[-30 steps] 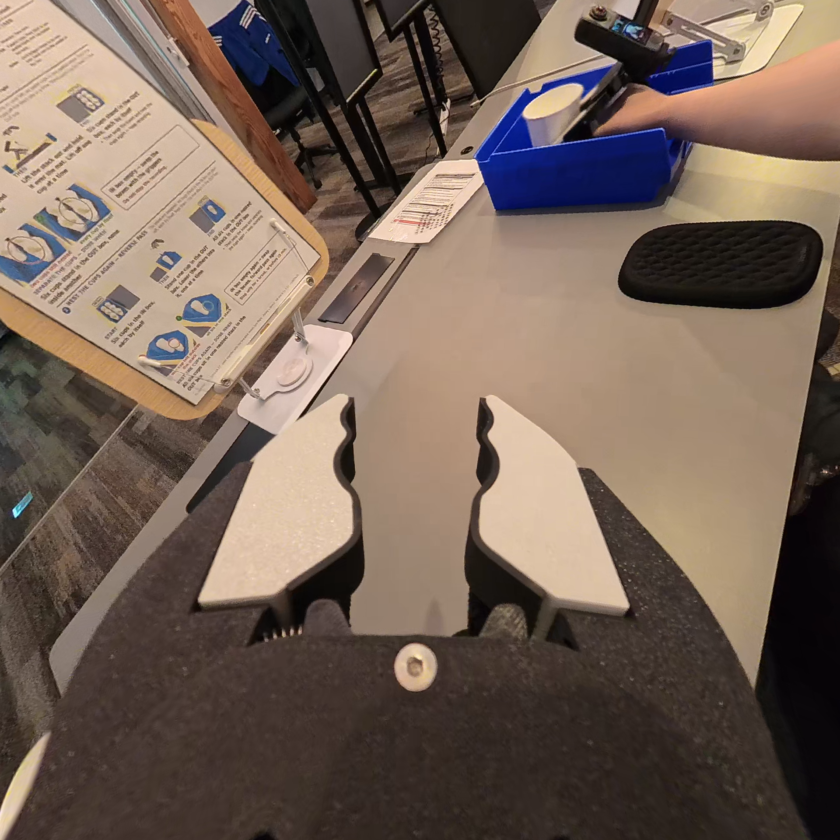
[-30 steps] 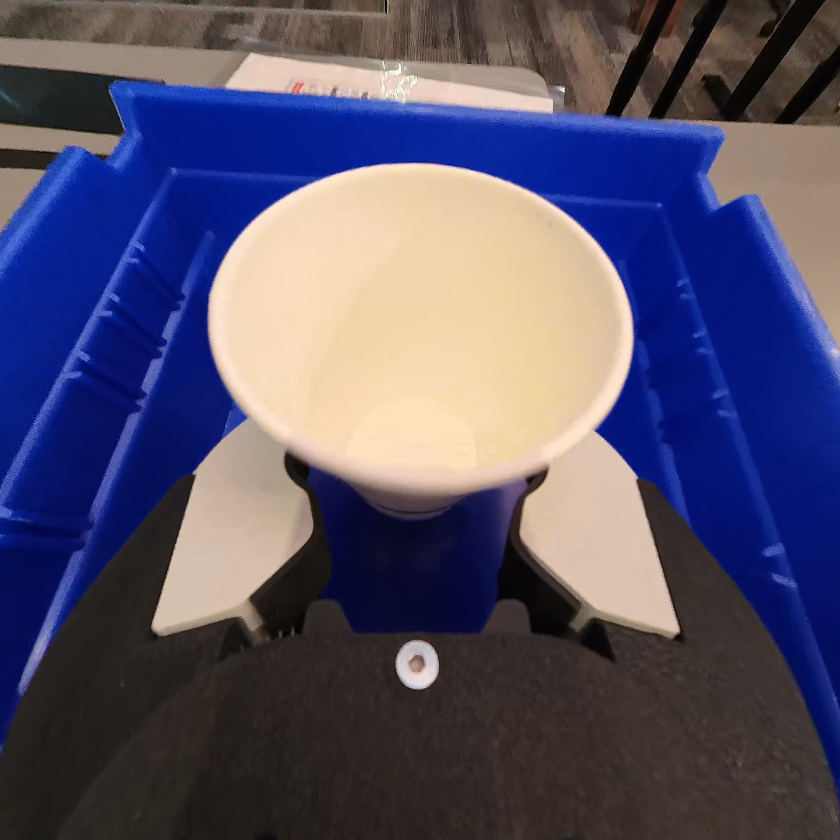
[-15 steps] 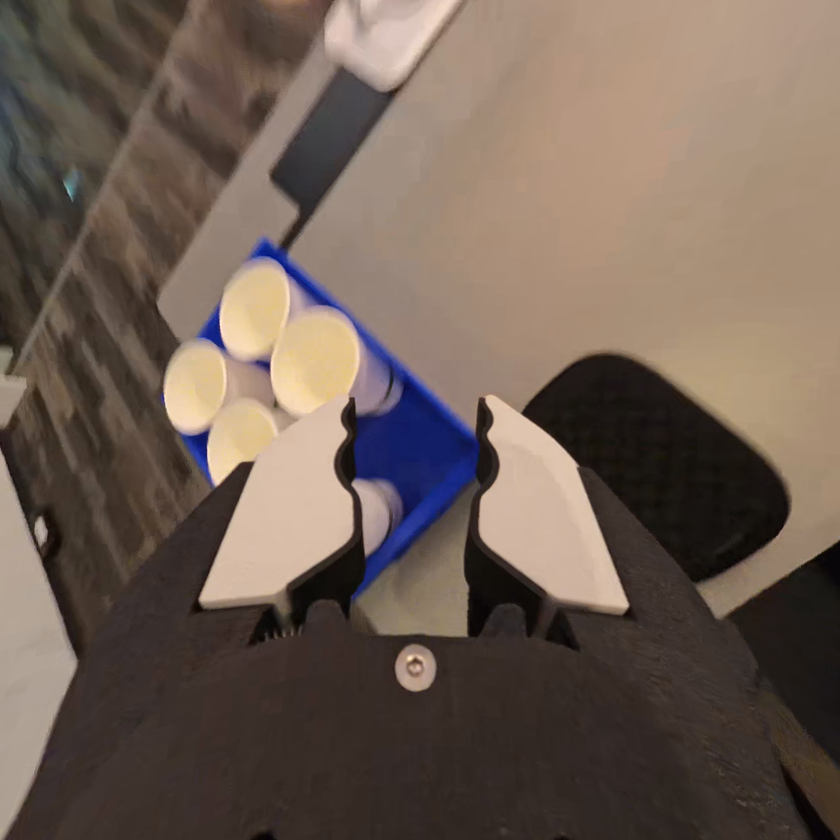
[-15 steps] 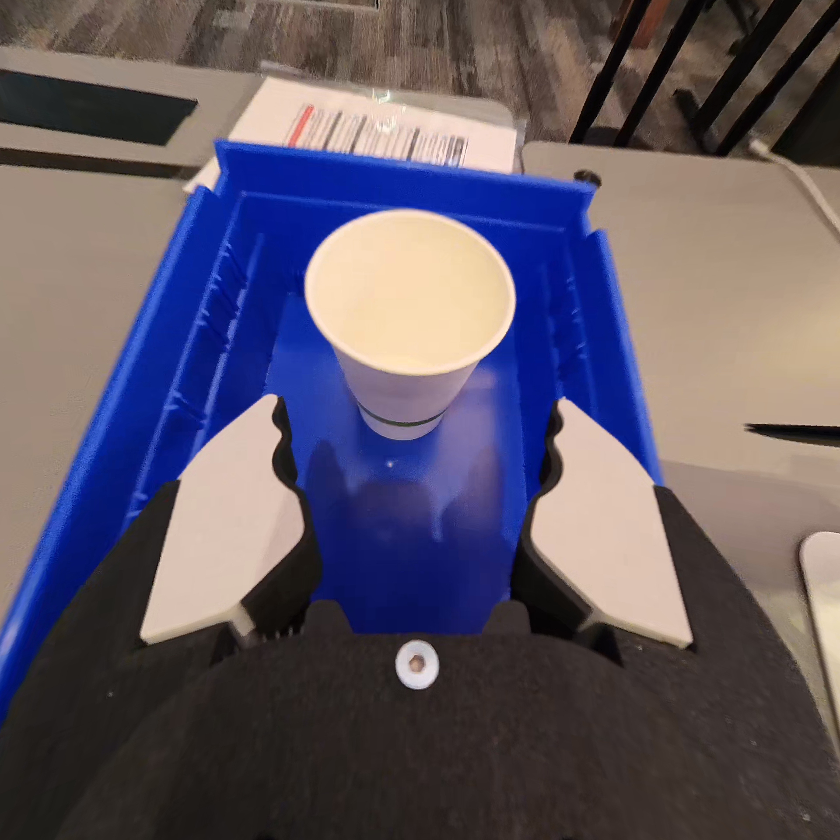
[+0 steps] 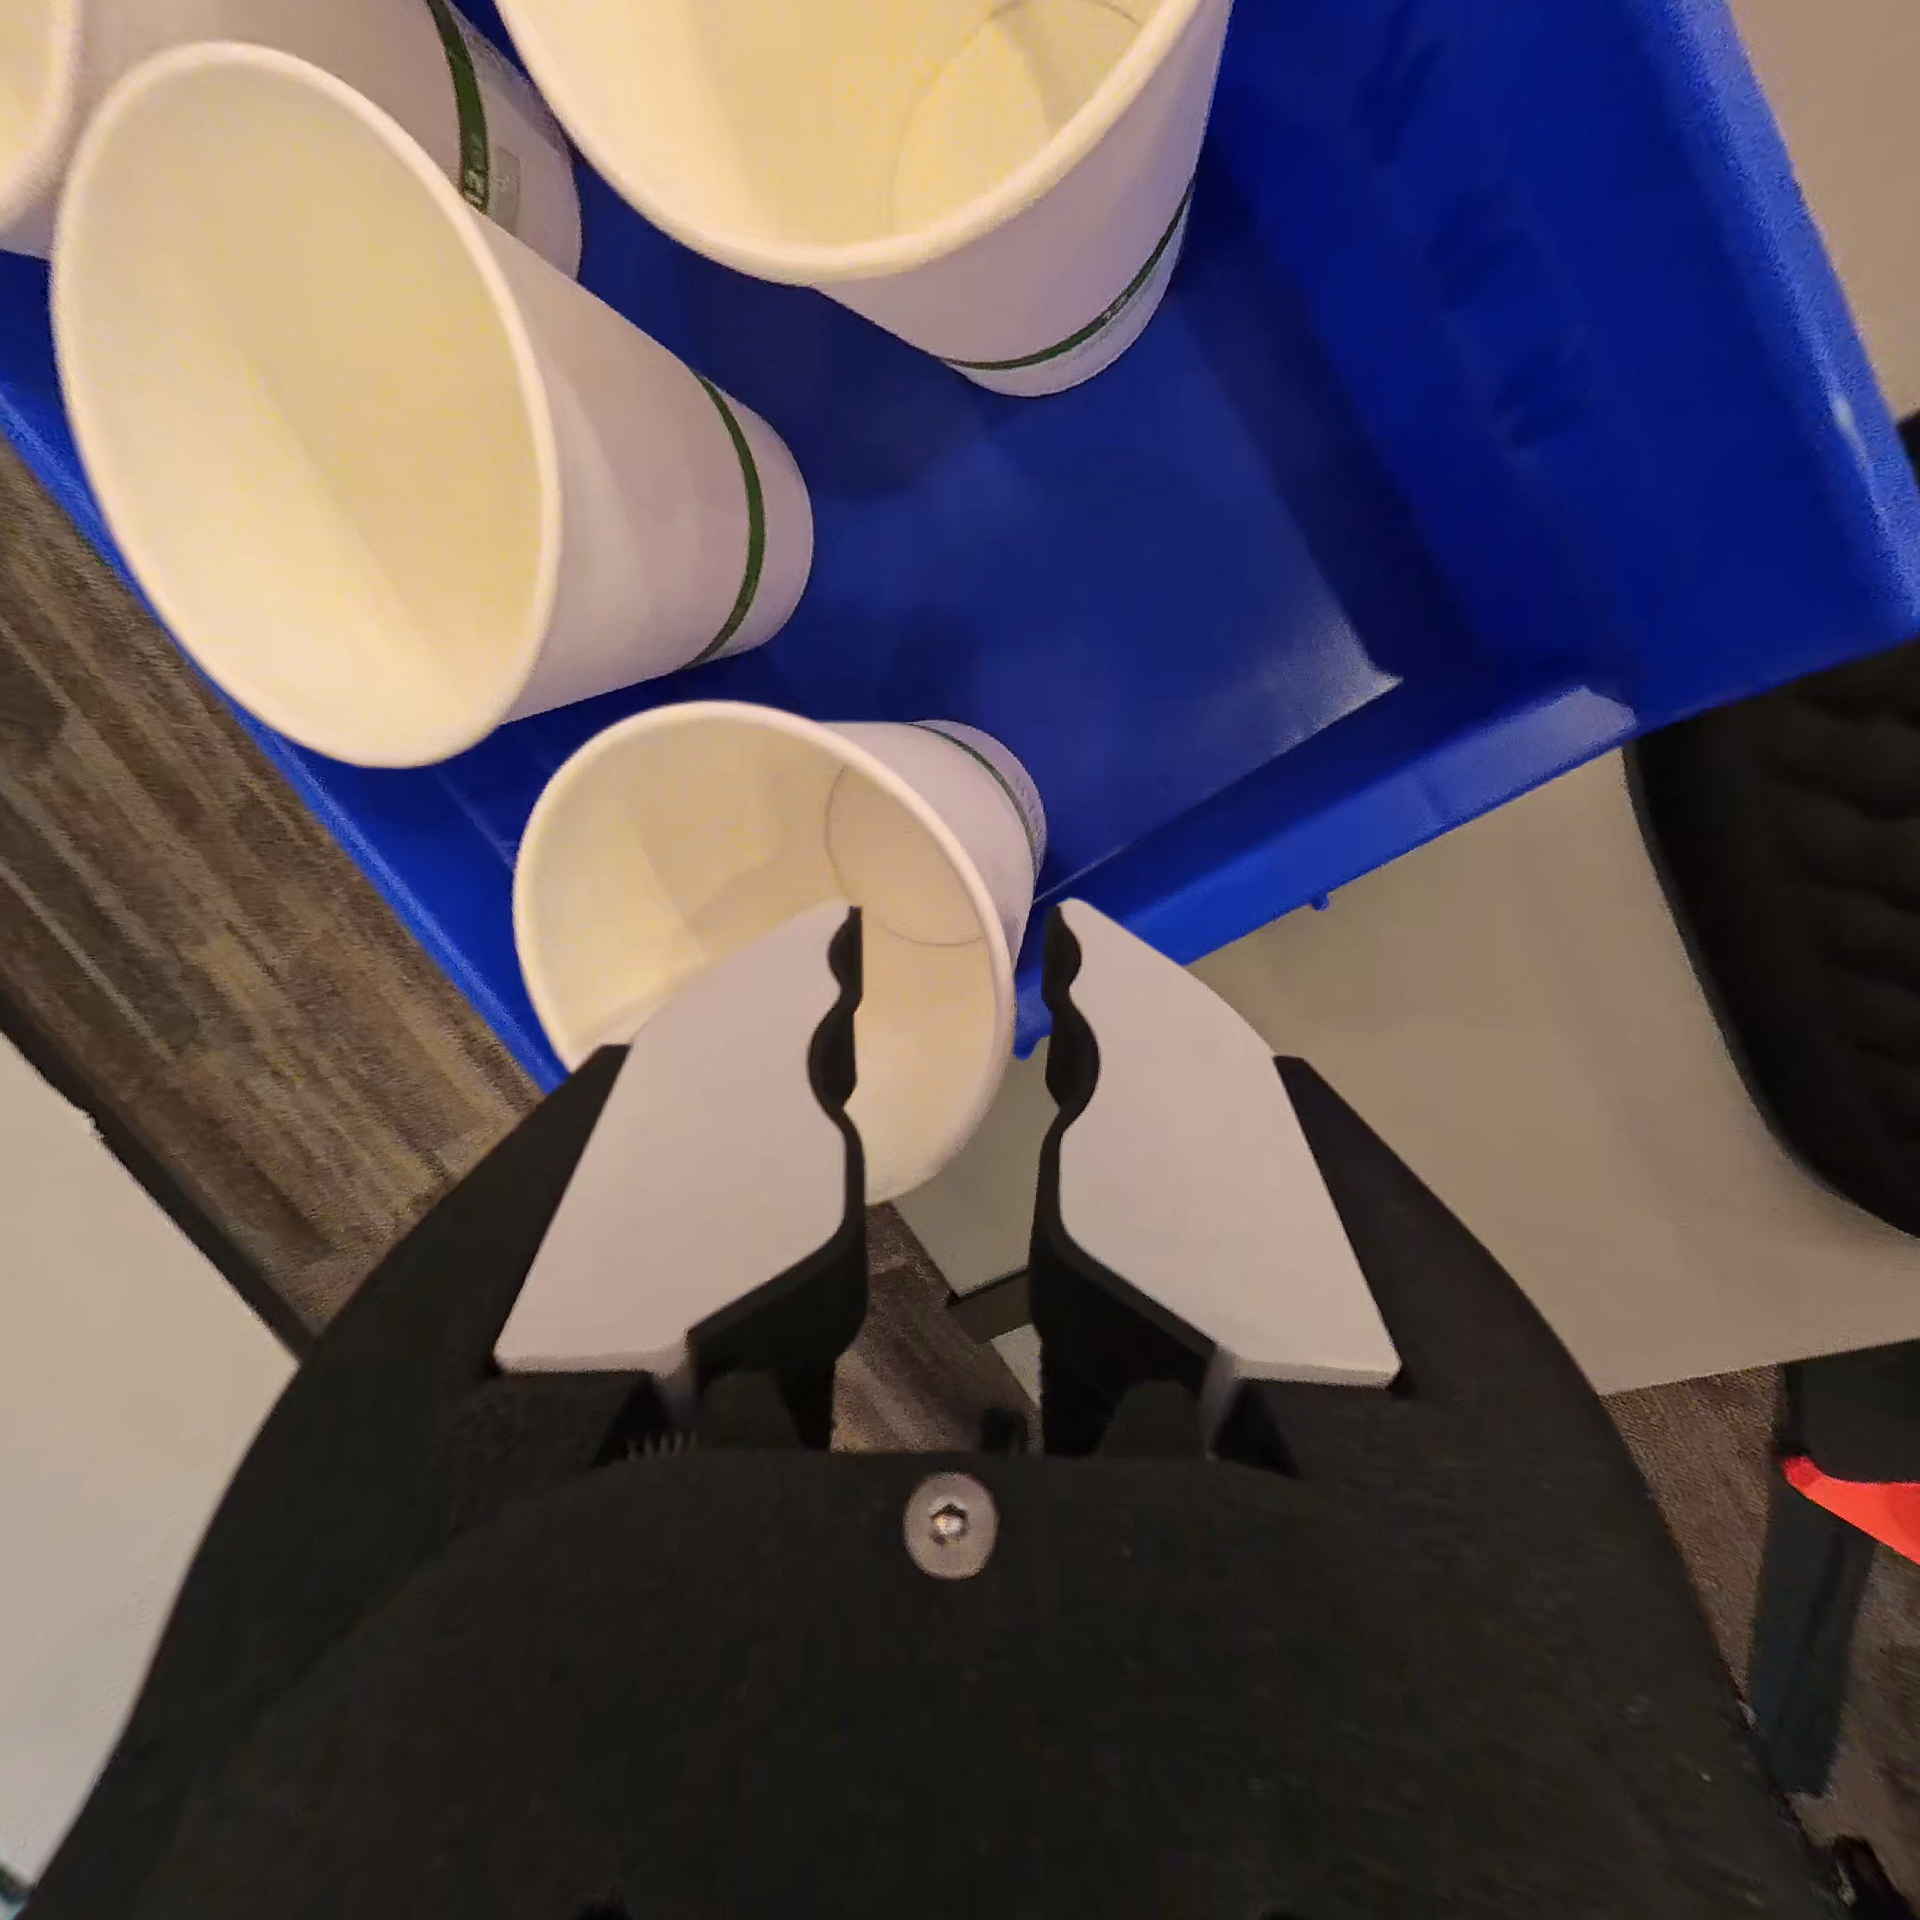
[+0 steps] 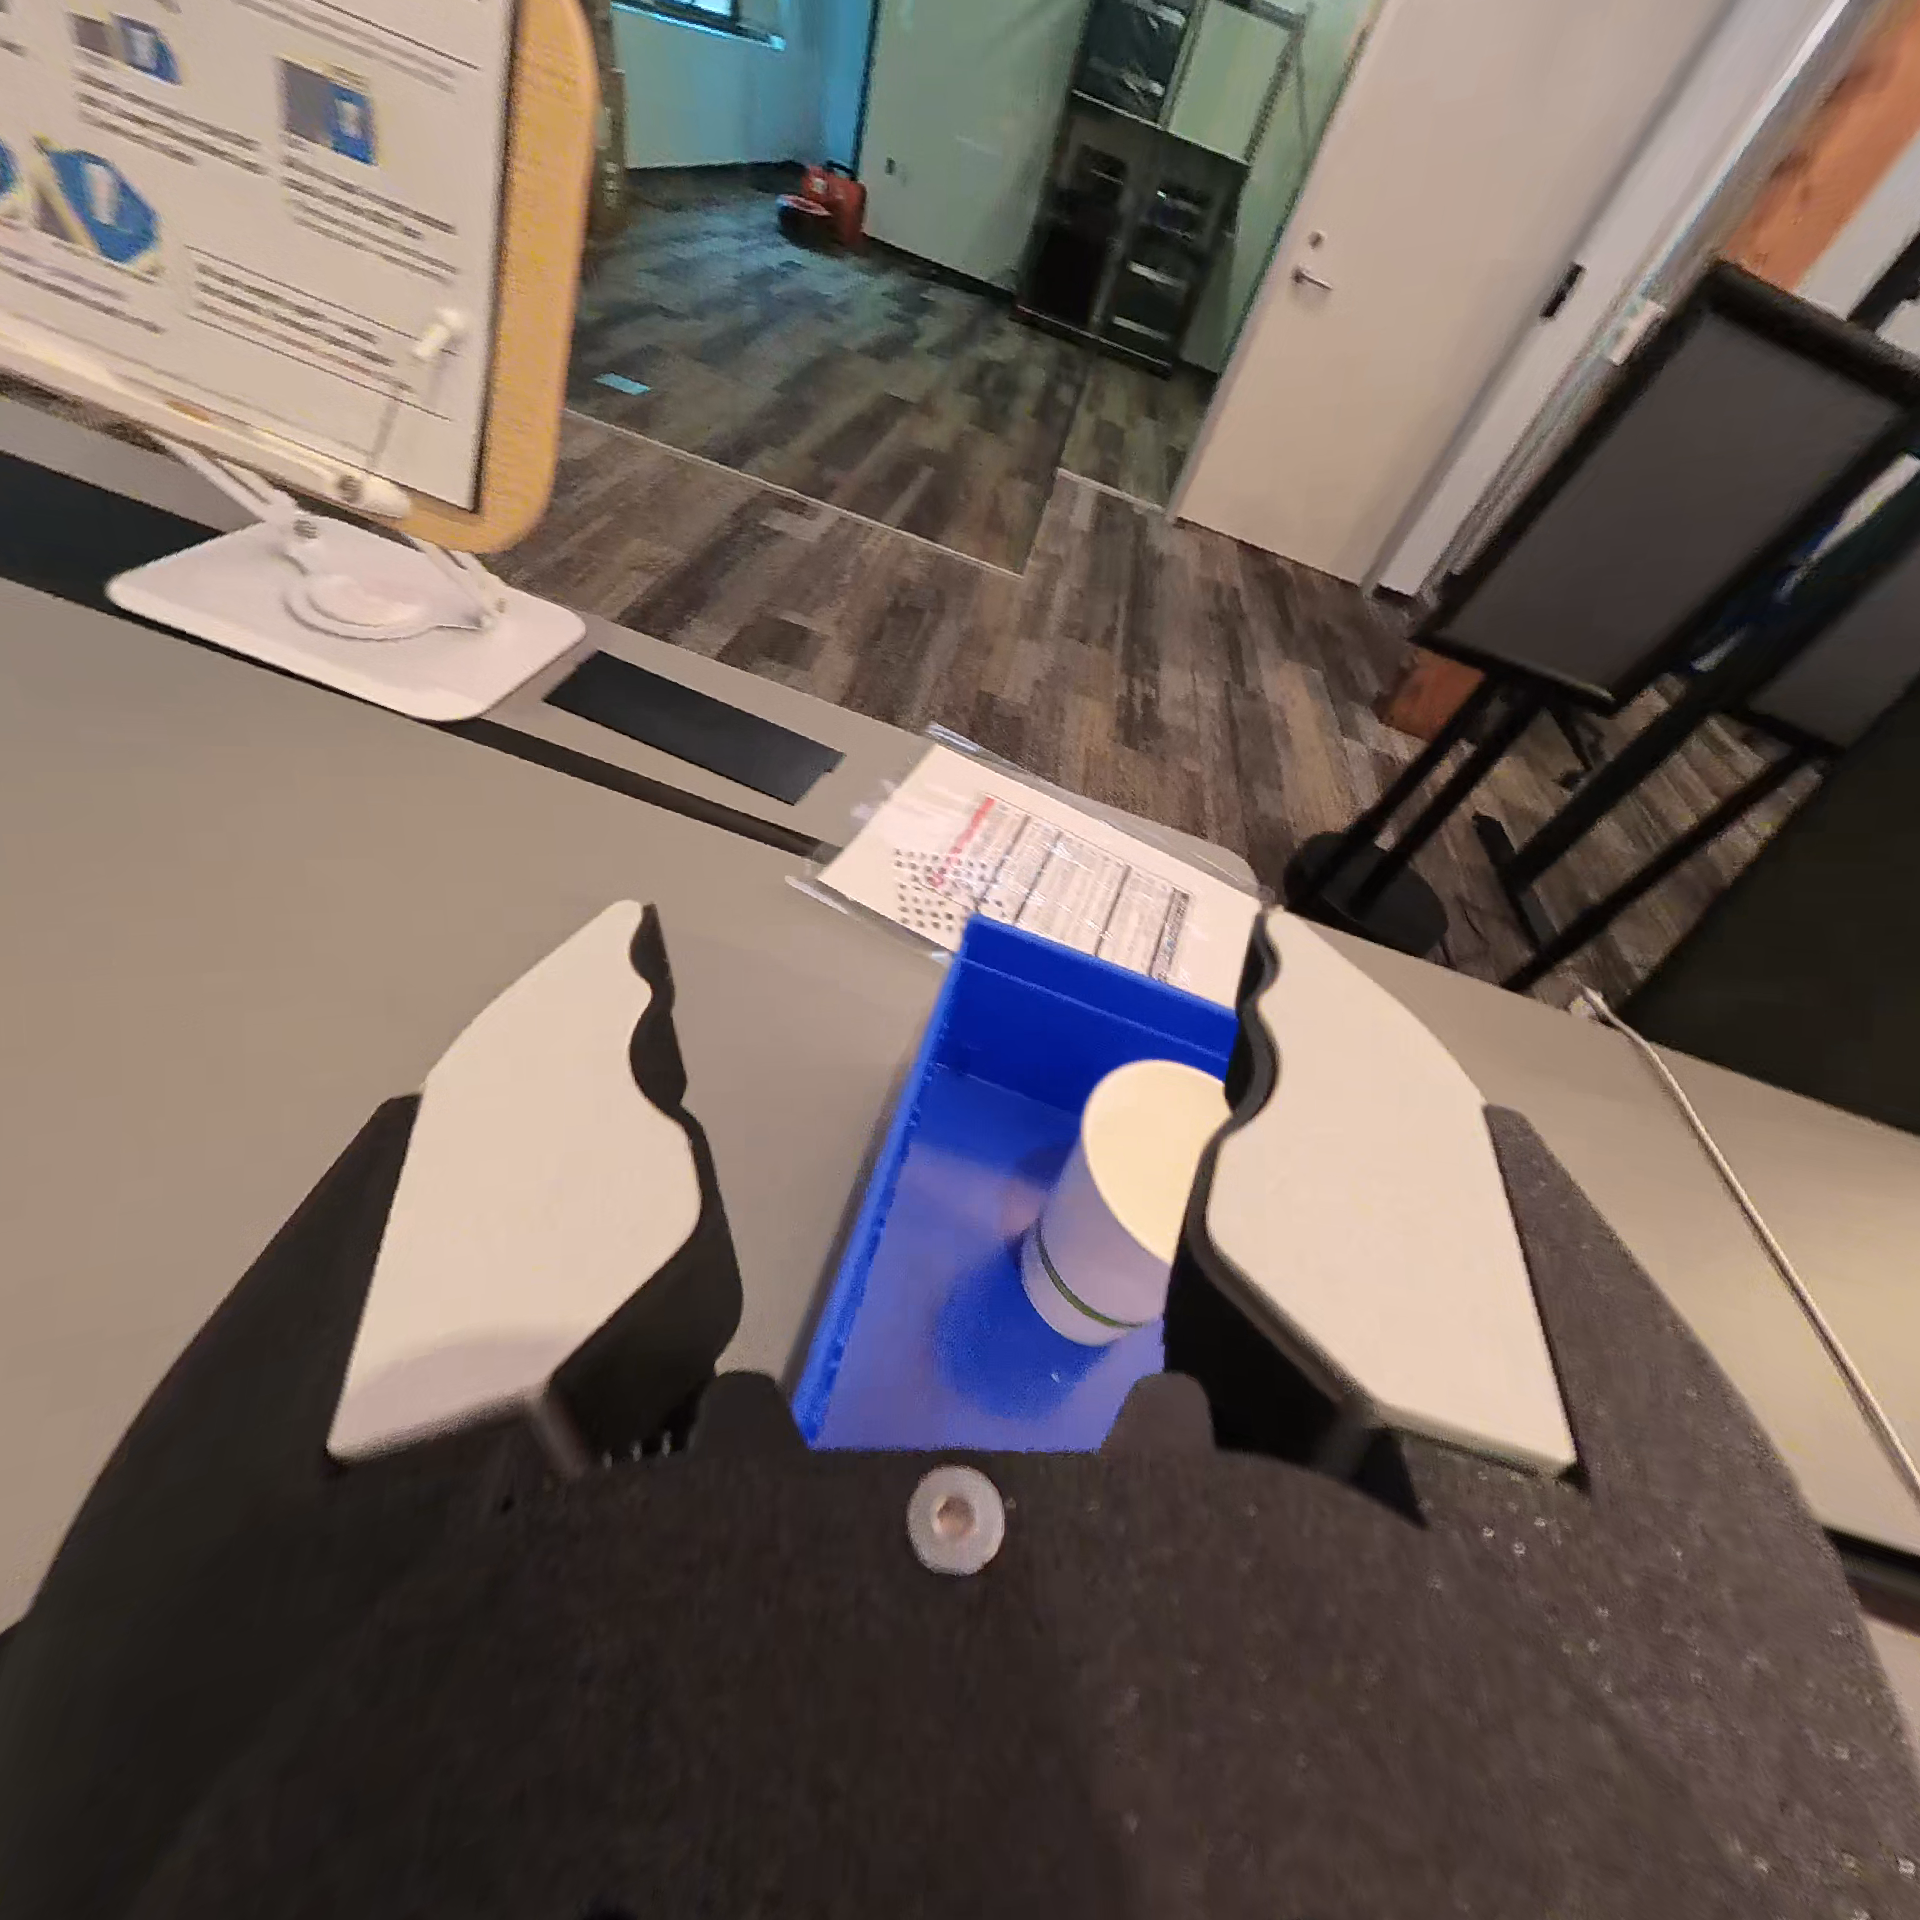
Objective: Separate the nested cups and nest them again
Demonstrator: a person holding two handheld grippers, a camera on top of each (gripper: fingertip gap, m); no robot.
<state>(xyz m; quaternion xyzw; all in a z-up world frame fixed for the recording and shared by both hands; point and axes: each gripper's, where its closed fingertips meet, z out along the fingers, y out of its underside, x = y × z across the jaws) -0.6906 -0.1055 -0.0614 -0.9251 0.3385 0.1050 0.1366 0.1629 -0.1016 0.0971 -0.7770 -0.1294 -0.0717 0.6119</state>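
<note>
A grey desk (image 6: 312,852) fills the left and middle of the right wrist view. Beyond it lies dark wood-look flooring (image 6: 935,436). A white door (image 6: 1434,312) stands at upper right, black stands (image 6: 1662,499) at far right, a shelf unit (image 6: 1143,229) at top centre. The left wrist view shows flooring (image 5: 187,914) at left.

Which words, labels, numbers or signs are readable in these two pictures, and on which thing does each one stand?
No text is sharp enough to quote.
Instruction sheet on the stand: printed lines and diagrams, blurred.
Printed sheet in a clear sleeve behind the blue bin: too small.
Paper cup: small print beside its green band, blurred.
Bin wall, left wrist view: faint raised marks, unreadable.
</note>
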